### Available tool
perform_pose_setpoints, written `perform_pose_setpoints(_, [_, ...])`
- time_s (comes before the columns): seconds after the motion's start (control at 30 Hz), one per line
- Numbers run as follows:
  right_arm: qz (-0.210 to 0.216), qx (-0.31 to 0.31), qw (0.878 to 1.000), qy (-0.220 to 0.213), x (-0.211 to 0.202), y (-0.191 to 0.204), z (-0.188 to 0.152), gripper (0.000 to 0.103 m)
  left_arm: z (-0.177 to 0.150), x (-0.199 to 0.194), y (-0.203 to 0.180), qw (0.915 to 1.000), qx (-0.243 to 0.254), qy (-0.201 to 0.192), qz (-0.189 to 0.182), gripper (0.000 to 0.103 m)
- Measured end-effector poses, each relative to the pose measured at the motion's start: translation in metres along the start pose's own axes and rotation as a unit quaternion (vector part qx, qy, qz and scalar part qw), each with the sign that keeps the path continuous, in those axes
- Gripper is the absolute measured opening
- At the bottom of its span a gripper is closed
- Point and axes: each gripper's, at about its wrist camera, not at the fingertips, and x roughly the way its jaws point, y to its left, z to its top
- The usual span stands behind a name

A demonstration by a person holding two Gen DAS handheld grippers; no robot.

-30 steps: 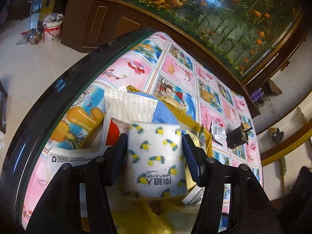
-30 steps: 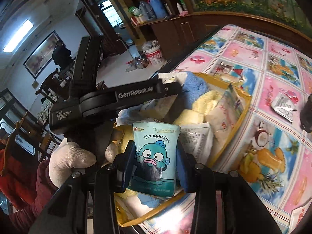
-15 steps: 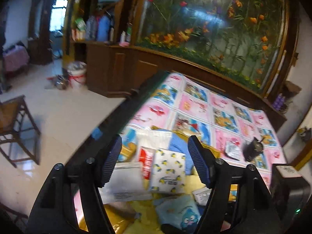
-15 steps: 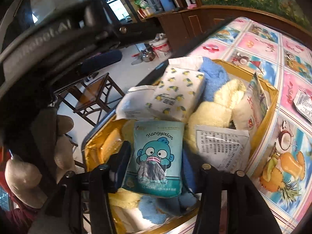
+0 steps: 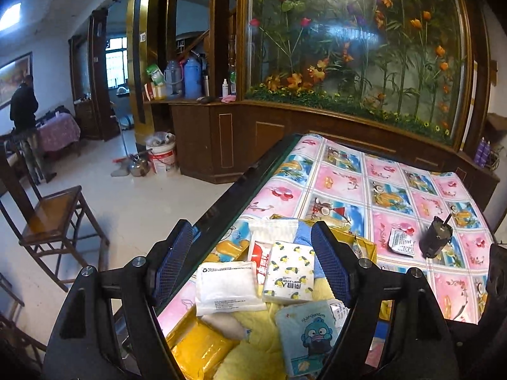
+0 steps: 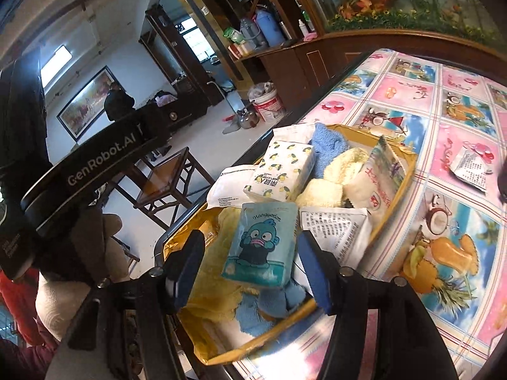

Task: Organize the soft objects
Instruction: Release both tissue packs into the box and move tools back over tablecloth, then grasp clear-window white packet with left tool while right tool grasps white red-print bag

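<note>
I see the yellow tray [image 6: 408,171] at the table edge, filled with soft goods. The lemon-print tissue pack [image 5: 290,272] lies flat on top, beside a white sealed pouch [image 5: 226,286]. The blue cartoon-fish tissue pack [image 6: 261,242] rests tilted on yellow cloth [image 6: 215,288]. Blue towel [image 6: 326,147] and cream towels [image 6: 343,166] sit behind them.

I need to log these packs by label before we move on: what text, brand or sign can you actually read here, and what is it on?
"GenRobot.AI": on the left gripper, its black body, seen from the right wrist.
"Hangyodon": on the blue cartoon tissue pack.
Recycling symbol: corner of the white flat pack; the print below it is too small.
Lemon-print tissue pack: brand characters unclear.
Printed white sachet: dense characters, too small.
Loose sachet on the tablecloth: unreadable.
</note>
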Motion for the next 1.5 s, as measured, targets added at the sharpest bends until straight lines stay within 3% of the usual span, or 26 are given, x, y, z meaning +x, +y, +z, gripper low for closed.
perform_pose_setpoints(0.5, [-0.022, 0.039, 0.998, -0.035, -0.039, -0.031, -0.023, 0.061, -0.008, -0.024, -0.041, 0.9990, 0.045, 0.004, -0.006, 0.079])
perform_pose_setpoints(0.67, [-0.042, 0.068, 0.996, -0.050, -0.065, -0.061, -0.036, 0.061, -0.011, -0.028, -0.060, 0.9971, 0.055, 0.021, -0.049, 0.079])
perform_pose_setpoints(0.8, [-0.097, 0.097, 0.987, -0.083, -0.109, -0.100, -0.044, 0.061, -0.017, -0.033, -0.072, 0.9929, 0.053, 0.034, -0.101, 0.079])
perform_pose_setpoints(0.9, [-0.162, 0.141, 0.971, -0.110, -0.149, -0.139, -0.048, 0.061, -0.025, -0.031, -0.086, 0.9885, 0.052, 0.049, -0.133, 0.079])
perform_pose_setpoints(1.03, [-0.206, 0.173, 0.956, -0.113, -0.172, -0.176, -0.050, 0.063, -0.037, -0.024, -0.107, 0.9806, 0.063, 0.077, -0.169, 0.079])
perform_pose_setpoints(1.13, [-0.204, 0.186, 0.956, -0.102, -0.169, -0.187, -0.047, 0.063, -0.044, -0.019, -0.116, 0.9771, 0.065, 0.095, -0.179, 0.079])
perform_pose_setpoints(1.27, [-0.152, 0.173, 0.970, -0.078, -0.147, -0.182, -0.023, 0.063, -0.049, -0.007, -0.110, 0.9741, 0.043, 0.117, -0.189, 0.079])
perform_pose_setpoints(1.33, [-0.135, 0.155, 0.977, -0.061, -0.125, -0.175, -0.003, 0.063, -0.050, -0.004, -0.105, 0.9729, 0.032, 0.124, -0.192, 0.079])
perform_pose_setpoints(1.5, [-0.144, 0.107, 0.984, -0.014, -0.058, -0.156, 0.042, 0.063, -0.053, -0.005, -0.089, 0.9705, 0.020, 0.130, -0.202, 0.079])
